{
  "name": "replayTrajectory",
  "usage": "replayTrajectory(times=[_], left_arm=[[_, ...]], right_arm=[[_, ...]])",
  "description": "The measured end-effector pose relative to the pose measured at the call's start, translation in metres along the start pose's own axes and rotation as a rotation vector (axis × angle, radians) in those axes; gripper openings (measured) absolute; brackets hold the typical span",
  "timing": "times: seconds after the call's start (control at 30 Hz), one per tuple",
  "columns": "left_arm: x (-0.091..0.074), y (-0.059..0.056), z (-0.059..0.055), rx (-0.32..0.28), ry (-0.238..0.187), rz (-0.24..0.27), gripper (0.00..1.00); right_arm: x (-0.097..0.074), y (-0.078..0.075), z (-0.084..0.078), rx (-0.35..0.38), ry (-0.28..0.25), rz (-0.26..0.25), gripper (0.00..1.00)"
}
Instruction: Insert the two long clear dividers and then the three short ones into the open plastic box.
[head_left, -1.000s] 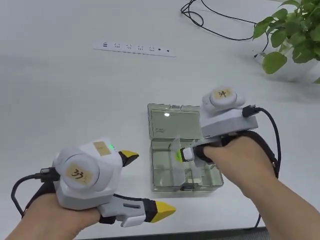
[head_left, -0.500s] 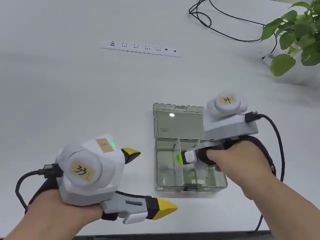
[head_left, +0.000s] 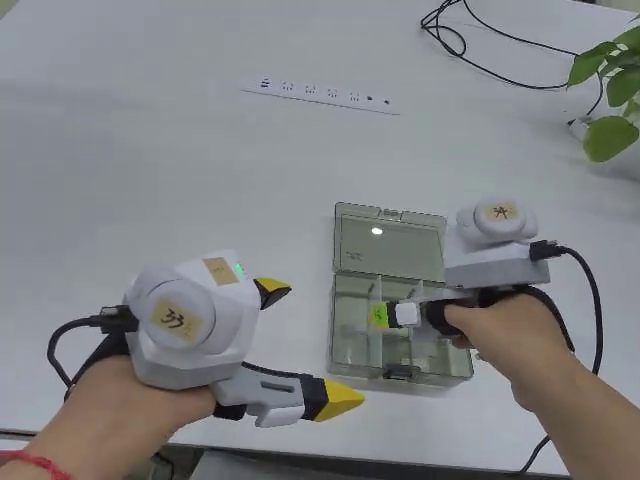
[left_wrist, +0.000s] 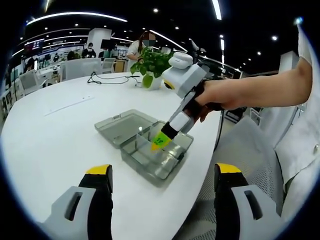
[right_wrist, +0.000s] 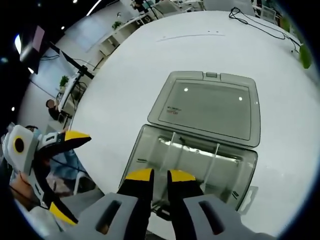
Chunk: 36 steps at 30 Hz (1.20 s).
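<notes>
Right tongs (right_wrist: 161, 175) dip into the plastic box (right_wrist: 137, 160)
Jaws almost together, whether they pinch anything unclear; left tongs (head_left: 310, 347) gape wide, empty, above the table (head_left: 200, 180).

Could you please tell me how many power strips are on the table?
1: the white power strip lies on the table, on its far side beyond the open box.

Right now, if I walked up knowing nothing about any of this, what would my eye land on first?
Probably the see-through open plastic box in the middle of the white table, with the right hand-held gripper dipping its nearly closed jaws into the tray. Next comes the left hand-held gripper, its yellow-tipped jaws spread wide, held beside the box near the table's front edge.
</notes>
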<state>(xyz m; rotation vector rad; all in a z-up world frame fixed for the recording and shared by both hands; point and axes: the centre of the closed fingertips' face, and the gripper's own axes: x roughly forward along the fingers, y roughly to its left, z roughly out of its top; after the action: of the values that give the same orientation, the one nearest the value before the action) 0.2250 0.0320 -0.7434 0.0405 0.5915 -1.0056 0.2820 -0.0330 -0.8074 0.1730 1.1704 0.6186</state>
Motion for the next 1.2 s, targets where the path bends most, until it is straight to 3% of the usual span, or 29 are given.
replayTrajectory(times=[0.2,0.3,0.43,0.63,0.97,1.0,1.2], left_arm=[[-0.007,-0.001,0.0,0.003,-0.002,0.032,0.88],[-0.011,-0.002,0.002,0.015,-0.025,0.044,0.9],[-0.013,-0.002,0.0,0.002,-0.024,0.058,0.93],[-0.015,-0.005,0.001,-0.005,-0.034,0.069,0.95],[-0.015,-0.008,0.005,0.016,-0.035,0.067,0.99],[-0.015,-0.008,0.006,0.017,-0.037,0.066,0.99],[-0.014,-0.006,0.011,0.021,-0.053,0.056,0.99]], right_arm=[[-0.021,0.005,0.013,0.03,-0.085,0.091,0.18],[-0.033,0.009,0.018,0.021,-0.107,0.129,0.19],[-0.054,0.014,0.03,-0.034,-0.169,0.174,0.27],[-0.085,0.021,0.029,-0.162,-0.19,0.217,0.35],[-0.119,0.0,0.017,-0.341,-0.183,0.235,0.5],[-0.121,-0.005,0.018,-0.408,-0.194,0.231,0.52],[-0.125,-0.036,0.006,-0.591,-0.118,0.178,0.62]])
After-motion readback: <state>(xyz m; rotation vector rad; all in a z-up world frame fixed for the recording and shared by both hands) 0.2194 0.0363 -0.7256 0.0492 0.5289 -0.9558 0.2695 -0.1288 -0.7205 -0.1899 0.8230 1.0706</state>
